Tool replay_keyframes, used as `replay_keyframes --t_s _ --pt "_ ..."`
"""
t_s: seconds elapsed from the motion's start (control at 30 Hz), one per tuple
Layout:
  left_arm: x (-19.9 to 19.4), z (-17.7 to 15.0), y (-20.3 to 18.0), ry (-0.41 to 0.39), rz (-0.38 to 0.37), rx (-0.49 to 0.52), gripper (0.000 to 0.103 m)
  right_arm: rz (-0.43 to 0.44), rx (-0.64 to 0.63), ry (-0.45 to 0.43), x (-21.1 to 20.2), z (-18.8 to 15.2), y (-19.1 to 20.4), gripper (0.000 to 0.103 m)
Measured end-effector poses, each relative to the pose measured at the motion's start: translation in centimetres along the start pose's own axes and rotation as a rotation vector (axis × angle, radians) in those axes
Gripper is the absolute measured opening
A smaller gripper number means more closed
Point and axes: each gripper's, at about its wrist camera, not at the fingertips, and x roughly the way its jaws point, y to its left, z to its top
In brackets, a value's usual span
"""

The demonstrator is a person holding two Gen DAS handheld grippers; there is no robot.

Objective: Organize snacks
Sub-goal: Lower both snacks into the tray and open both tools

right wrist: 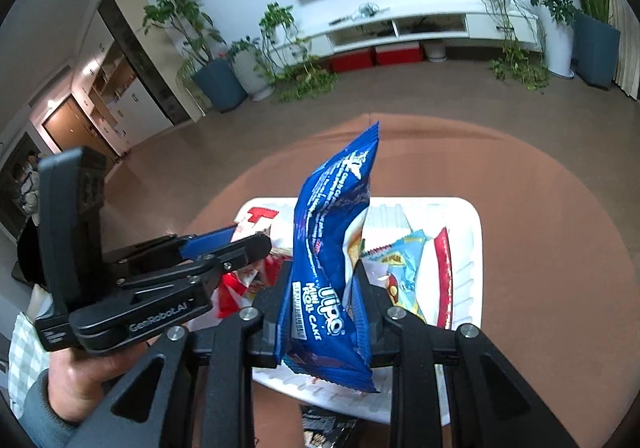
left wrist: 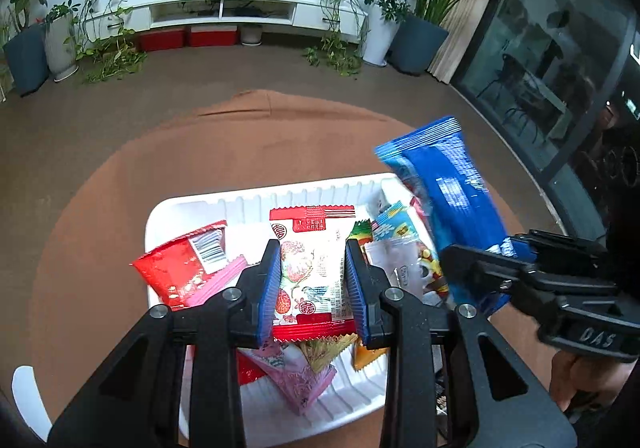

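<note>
Gripping a red-and-white packet [left wrist: 310,268], the left tool [left wrist: 312,272] hangs over the white tray [left wrist: 248,199]. The right tool [right wrist: 322,288] clamps a blue cake pack [right wrist: 332,248] above it.

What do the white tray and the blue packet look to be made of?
White tray: likely moulded plastic, matte, going by its ribbed walls and rounded corners. Blue packet: glossy plastic film, probably, given the crinkles, crimped end seams and printed surface.

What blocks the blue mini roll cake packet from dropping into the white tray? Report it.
Nothing visible blocks it. The blue mini roll cake packet, gripped by the right tool, hangs above the white ribbed plastic tray; other loose snack packets already lie below, so it would land on them.
</note>
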Motion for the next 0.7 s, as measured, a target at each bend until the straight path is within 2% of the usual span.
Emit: replay_keyframes --t_s 0.3,0.43,0.6,0.63,0.7 --pt "5.1 -1.1 -0.8 0.051 0.052 0.035 0.029 -0.062 -0.001 0.056 3.5 -0.9 -1.2 0.029" --pt "7.1 -1.5 -1.5 0.061 0.081 0.054 0.031 -0.065 -0.005 0.067 4.0 -1.2 -1.4 0.030" --pt "8.5 -2.6 -2.2 0.059 0.082 0.056 0.032 -0.064 -0.003 0.067 4.2 -1.3 -1.8 0.031" --pt "8.7 -2.8 -2.2 0.060 0.083 0.055 0.033 -0.063 -0.004 0.068 4.1 -1.3 -1.8 0.033" --pt "8.7 -2.9 -2.5 0.055 0.090 0.053 0.042 -0.061 -0.011 0.069 4.0 -1.4 -1.6 0.038"
